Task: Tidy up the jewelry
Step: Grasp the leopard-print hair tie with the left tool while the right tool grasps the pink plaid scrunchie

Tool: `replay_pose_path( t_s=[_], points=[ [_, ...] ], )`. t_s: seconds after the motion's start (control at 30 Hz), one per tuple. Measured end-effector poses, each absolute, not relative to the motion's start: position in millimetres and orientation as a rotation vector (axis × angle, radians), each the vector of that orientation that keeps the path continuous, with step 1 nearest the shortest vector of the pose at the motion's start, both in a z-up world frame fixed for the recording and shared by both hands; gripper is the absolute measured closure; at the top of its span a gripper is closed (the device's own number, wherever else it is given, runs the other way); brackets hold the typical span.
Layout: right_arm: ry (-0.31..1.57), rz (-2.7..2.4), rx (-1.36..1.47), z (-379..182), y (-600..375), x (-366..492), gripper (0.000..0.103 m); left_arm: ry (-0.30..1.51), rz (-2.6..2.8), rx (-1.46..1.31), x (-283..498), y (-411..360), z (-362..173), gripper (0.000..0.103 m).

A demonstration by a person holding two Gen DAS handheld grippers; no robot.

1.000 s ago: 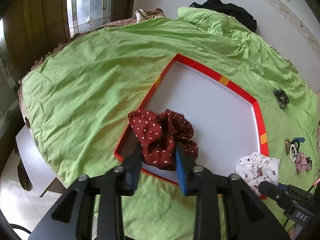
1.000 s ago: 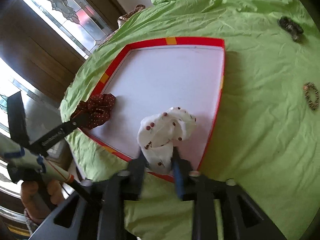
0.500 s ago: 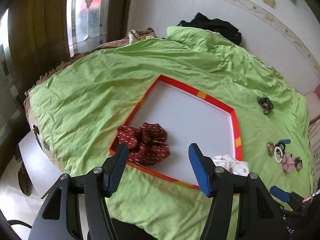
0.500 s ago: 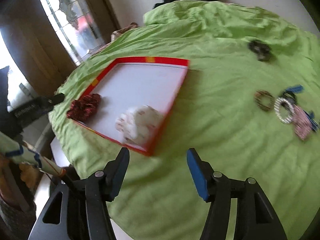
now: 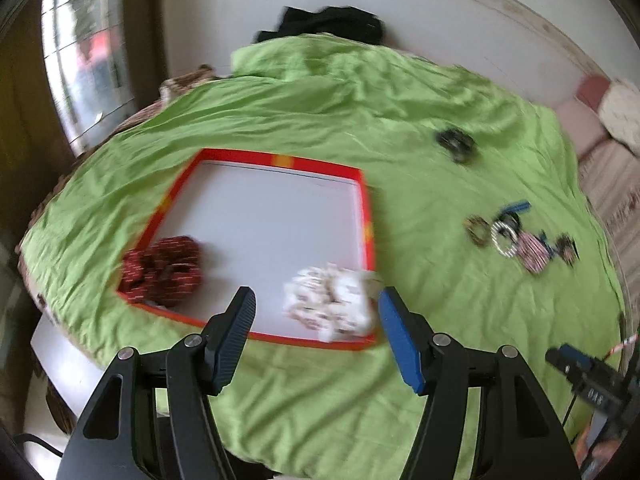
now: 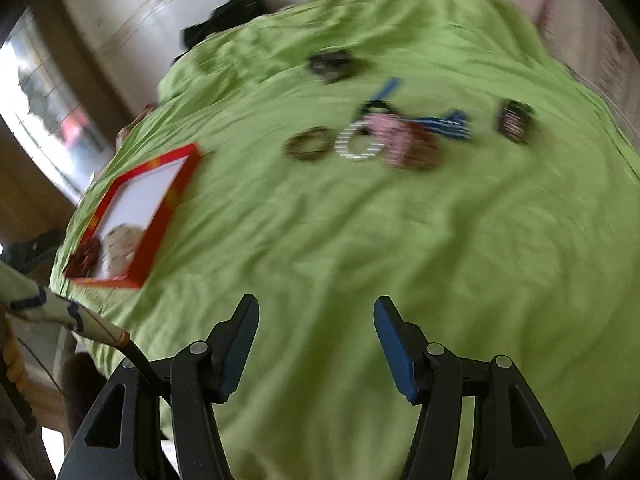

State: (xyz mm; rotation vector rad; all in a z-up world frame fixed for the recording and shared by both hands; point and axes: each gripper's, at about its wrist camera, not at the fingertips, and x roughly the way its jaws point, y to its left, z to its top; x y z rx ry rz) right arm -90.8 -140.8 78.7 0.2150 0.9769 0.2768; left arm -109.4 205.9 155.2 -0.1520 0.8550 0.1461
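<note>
A red-rimmed white tray [image 5: 280, 160] lies on the green sheet and shows at the left of the right wrist view [image 6: 164, 208]. In it lie a dark red dotted scrunchie [image 5: 164, 270] and a white dotted scrunchie [image 5: 332, 304]. My left gripper [image 5: 314, 312] is open and empty above the tray's near edge. My right gripper [image 6: 314, 320] is open and empty over bare sheet. A cluster of bracelets and hair ties [image 6: 380, 136] lies ahead of it, also at the right of the left wrist view [image 5: 520, 236]. A dark hair tie [image 6: 332, 64] lies farther off.
The green sheet [image 6: 360, 240] covers a bed with a white wall behind. Black clothing [image 5: 328, 24] lies at the far edge. A window [image 5: 84, 60] is at the left. The bed's near edge drops to the floor below both grippers.
Both grippers opened and let go of their scrunchies in the tray, then pulled back. The right gripper has swung right toward the jewelry cluster.
</note>
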Motion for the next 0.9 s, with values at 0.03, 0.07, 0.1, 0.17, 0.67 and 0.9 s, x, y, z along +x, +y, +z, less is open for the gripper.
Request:
replay_pose_path(
  t_s=[0.03, 0.07, 0.1, 0.17, 0.67, 0.9],
  points=[
    [0.975, 0.261, 0.230, 77.1, -150.6, -90.9, 0.039, 0.866, 0.123, -0.139, -106.3, 195.3, 154.3, 0.040],
    [0.973, 0.245, 0.246, 75.1, -161.7, -91.1, 0.039, 0.876, 0.104, -0.130, -103.7, 186.9, 153.1, 0.039],
    [0.971, 0.232, 0.258, 73.8, -170.4, -91.4, 0.039, 0.889, 0.084, -0.122, -100.4, 178.3, 151.5, 0.039],
    [0.965, 0.211, 0.282, 72.0, -184.3, -91.2, 0.039, 0.916, 0.047, -0.107, -91.6, 159.6, 147.9, 0.039],
    [0.902, 0.210, 0.356, 78.8, -207.0, -35.5, 0.039, 1.057, -0.143, -0.031, 39.6, 59.7, 88.7, 0.039],
    [0.879, 0.207, 0.256, 75.2, -185.4, 11.5, 0.035, 1.093, -0.195, -0.089, 103.7, 41.9, 57.3, 0.040]
  ],
)
